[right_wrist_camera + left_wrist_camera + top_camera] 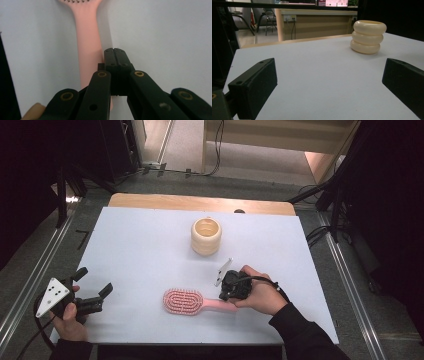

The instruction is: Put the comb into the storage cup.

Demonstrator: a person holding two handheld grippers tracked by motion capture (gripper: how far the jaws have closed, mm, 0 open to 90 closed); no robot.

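The left gripper [95, 287] waits at the near left edge of the white table [140, 250], its jaws wide apart and holding nothing. In the middle lies the pink hairbrush [184, 301], bristles up, with the cream cup [206, 236] farther back. The right gripper [115, 53] is pinched shut, empty, just beside the brush handle. I think it is getting ready to grab; next it must open and straddle the handle.

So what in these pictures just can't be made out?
- Hairbrush: the handle's end, high view, hidden under the right gripper and hand.
- Hairbrush head, right gripper view: cut off by the top edge.
- Cream cup: its inside, left gripper view, hidden by its own rim.
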